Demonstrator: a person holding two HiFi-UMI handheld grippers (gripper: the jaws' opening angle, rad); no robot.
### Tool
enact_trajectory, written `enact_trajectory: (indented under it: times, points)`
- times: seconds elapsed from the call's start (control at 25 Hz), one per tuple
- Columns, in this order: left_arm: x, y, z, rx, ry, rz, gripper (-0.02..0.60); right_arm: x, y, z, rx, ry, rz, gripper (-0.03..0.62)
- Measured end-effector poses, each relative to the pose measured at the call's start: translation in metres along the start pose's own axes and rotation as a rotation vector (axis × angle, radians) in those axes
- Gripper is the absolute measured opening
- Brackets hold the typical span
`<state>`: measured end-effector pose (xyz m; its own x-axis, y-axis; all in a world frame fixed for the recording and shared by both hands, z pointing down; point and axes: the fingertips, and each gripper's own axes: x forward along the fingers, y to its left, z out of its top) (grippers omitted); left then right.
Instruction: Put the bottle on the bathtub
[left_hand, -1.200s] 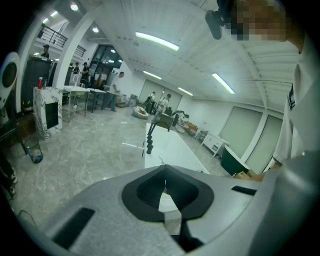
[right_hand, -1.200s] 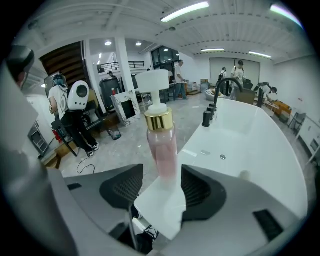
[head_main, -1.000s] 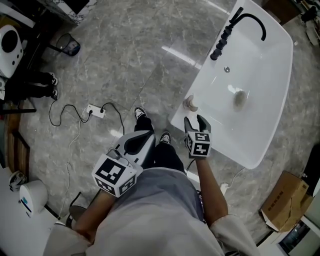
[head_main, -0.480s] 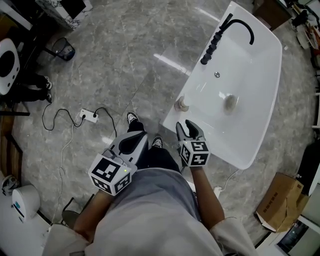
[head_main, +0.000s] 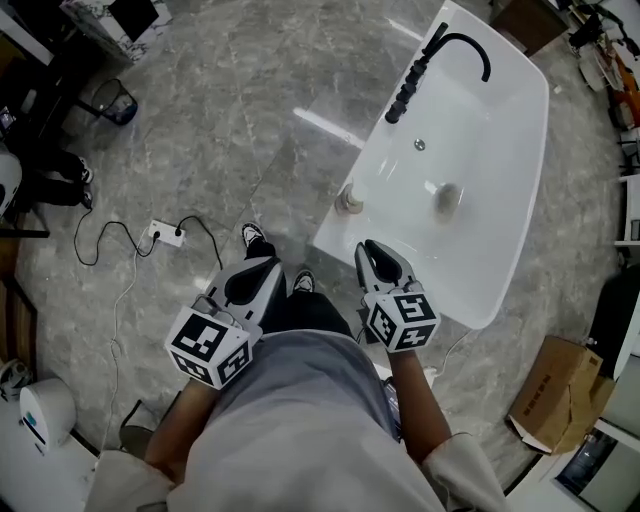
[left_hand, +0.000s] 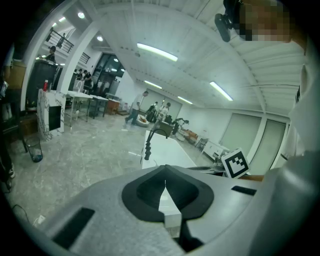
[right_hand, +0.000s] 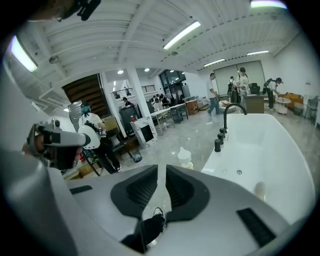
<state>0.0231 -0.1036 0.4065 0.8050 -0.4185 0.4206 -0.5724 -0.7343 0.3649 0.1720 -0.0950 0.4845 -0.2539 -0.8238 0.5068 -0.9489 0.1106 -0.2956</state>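
A small pale bottle (head_main: 349, 199) stands upright on the near left corner of the white bathtub's rim (head_main: 335, 232). In the right gripper view the bottle (right_hand: 185, 157) shows beyond the jaws, beside the tub (right_hand: 270, 150). My right gripper (head_main: 385, 262) hovers over the tub's near end, a short way back from the bottle. It is open by a narrow gap (right_hand: 161, 169) and holds nothing. My left gripper (head_main: 250, 285) sits low by my legs, shut and empty (left_hand: 165, 181). A black faucet (head_main: 450, 50) arches over the tub's far side.
A power strip with a cable (head_main: 165, 233) lies on the grey marble floor to the left. A waste bin (head_main: 118, 103) stands at the far left. A cardboard box (head_main: 550, 400) sits at the lower right. My shoes (head_main: 252, 237) stand next to the tub.
My right gripper has drawn back from the bottle toward my body, and its jaws stand closer together. The bottle stays on the rim. The left gripper has barely moved.
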Motion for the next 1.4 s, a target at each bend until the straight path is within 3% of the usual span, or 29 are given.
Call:
enact_trajectory:
  times: [0.4, 0.68, 0.88, 1.08, 1.4]
  points:
    - [-0.012, -0.003, 0.004, 0.000, -0.016, 0.019, 0.003, -0.037, 0.015, 0.032, -0.021, -0.038, 0.056, 0.018]
    - [-0.011, -0.009, 0.007, 0.010, -0.029, 0.023, 0.003, -0.050, 0.012, 0.045, -0.060, -0.070, 0.043, 0.011]
    - [-0.011, -0.009, 0.007, 0.007, -0.026, 0.027, 0.003, -0.049, 0.014, 0.044, -0.067, -0.056, 0.055, 0.011]
    - [-0.007, -0.010, 0.007, -0.024, -0.017, 0.008, 0.003, -0.049, 0.023, 0.052, -0.059, -0.077, 0.131, 0.011]
    - [0.001, -0.009, 0.006, -0.036, -0.002, 0.000, 0.003, -0.047, 0.017, 0.054, -0.065, -0.049, 0.125, 0.011]
